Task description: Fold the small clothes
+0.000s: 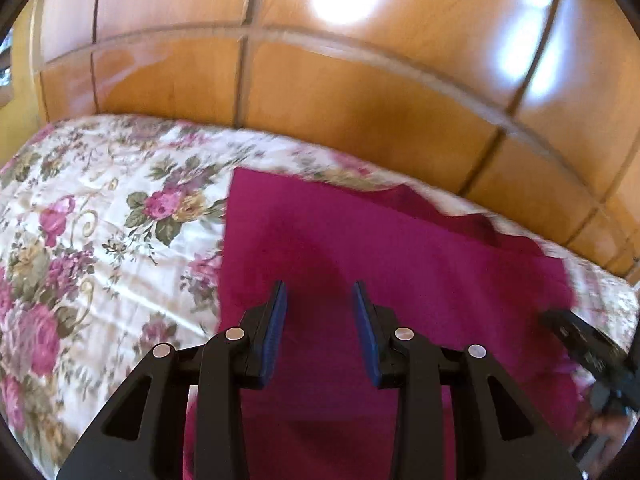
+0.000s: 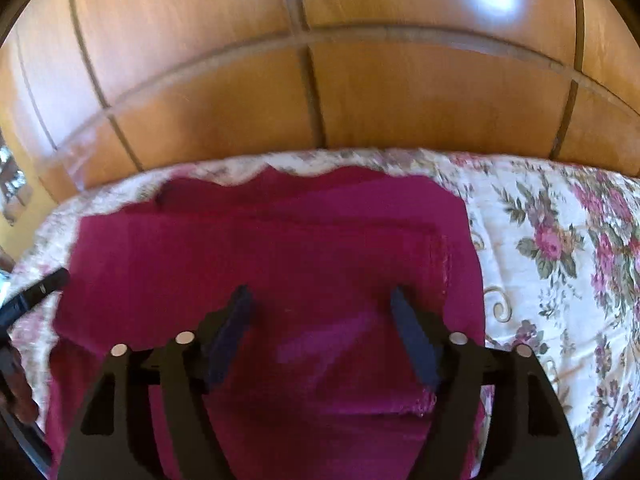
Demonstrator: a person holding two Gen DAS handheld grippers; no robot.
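Magenta garment (image 1: 360, 248) lay part-folded, flat on floral bed (image 1: 100, 208); far edge near wardrobe (image 1: 320, 92). Left hand-held gripper (image 1: 319, 300) and right hand-held gripper (image 2: 320, 304) spread, nothing pinched.

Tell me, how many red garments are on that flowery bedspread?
1: a magenta garment lies partly folded on the floral bedspread, near the edge by the wooden wardrobe. Its layers could hide another piece.

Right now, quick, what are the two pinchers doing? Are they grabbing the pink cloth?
Left gripper: open, holding nothing, above the magenta garment.
Right gripper: open wide, holding nothing, above the same garment.
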